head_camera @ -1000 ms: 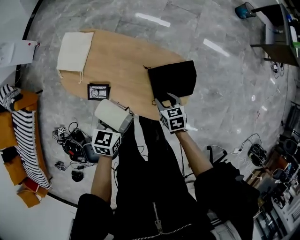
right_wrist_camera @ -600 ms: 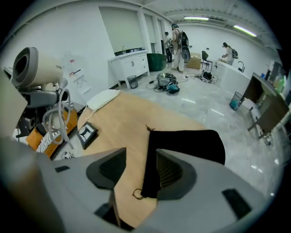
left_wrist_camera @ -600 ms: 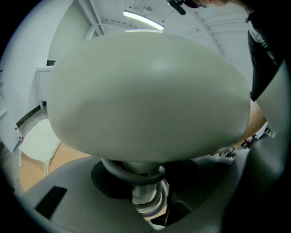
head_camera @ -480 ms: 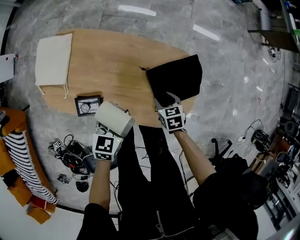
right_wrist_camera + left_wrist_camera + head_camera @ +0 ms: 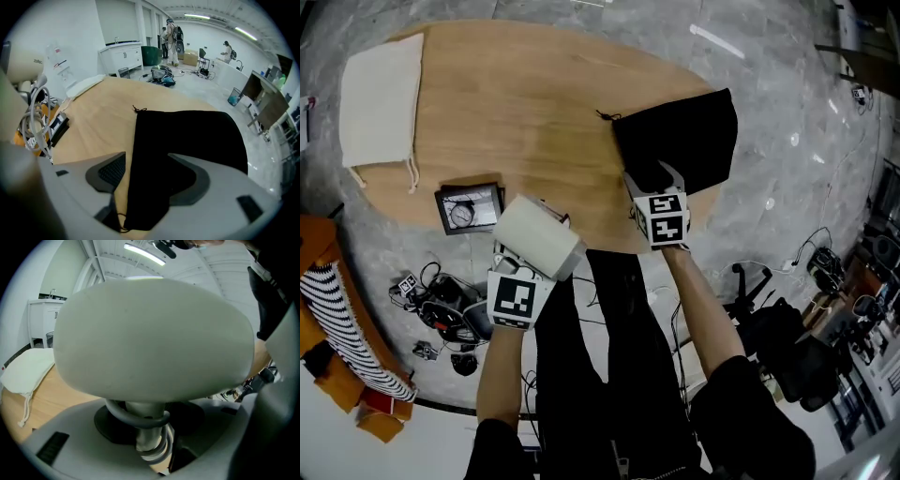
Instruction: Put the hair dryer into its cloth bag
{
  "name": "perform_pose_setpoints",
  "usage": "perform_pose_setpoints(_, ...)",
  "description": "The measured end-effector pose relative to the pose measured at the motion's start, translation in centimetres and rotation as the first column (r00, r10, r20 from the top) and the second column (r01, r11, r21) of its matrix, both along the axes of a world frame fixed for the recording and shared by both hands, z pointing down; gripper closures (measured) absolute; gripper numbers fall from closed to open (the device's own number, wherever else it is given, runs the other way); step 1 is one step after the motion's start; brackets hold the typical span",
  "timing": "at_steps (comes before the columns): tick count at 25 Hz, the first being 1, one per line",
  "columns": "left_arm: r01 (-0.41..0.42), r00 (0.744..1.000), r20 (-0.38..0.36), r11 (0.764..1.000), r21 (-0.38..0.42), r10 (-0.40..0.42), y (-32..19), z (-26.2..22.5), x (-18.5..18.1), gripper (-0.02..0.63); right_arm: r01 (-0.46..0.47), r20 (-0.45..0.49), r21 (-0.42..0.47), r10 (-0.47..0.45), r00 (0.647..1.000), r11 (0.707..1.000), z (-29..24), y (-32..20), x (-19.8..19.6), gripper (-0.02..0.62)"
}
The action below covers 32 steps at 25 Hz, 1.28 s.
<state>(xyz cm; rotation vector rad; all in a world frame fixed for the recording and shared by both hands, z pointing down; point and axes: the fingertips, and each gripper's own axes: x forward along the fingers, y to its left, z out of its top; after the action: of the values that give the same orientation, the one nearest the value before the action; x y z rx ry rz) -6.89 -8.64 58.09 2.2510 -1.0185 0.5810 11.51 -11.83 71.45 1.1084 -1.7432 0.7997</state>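
At the surface's (image 5: 525,103) six o'clock edge, the left tool (image 5: 528,270) clenches the white hair dryer (image 5: 534,236). Toward three o'clock, the right tool (image 5: 659,178), jaws just widened, straddles the black cloth bag's (image 5: 684,141) near edge without pressing it.

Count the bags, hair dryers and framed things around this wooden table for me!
Cloth bags: 2 (cream drawstring cloth bag, flat black cloth bag)
Hair dryers: 1 (white hair dryer)
Framed things: 1 (small black square frame with a round dial)
Total: 4

The hair dryer (image 5: 534,239) is white, cloth bag (image 5: 684,145) black, table (image 5: 525,112) tan
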Motion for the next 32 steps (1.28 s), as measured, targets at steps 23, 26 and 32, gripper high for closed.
perform_pose_setpoints(23, -0.068, 0.998, -0.002, 0.997, -0.038, 0.068, 1.8, 1.8, 1.5, 0.422, -0.075, 0.254, -0.171, 0.117, 0.960, 0.982, 1.3, -0.3, 0.4, 0.405)
perform_pose_setpoints(26, -0.069, 0.998, 0.001, 0.997, -0.042, 0.069, 1.9, 1.8, 1.6, 0.422, -0.075, 0.231, -0.173, 0.114, 0.966, 0.982, 1.4, -0.3, 0.8, 0.428)
perform_pose_setpoints(32, -0.066, 0.998, 0.009, 0.996, -0.056, 0.066, 2.0, 2.3, 1.3, 0.422, -0.093, 0.180, -0.175, 0.125, 0.976, 0.980, 1.6, -0.3, 1.8, 0.563)
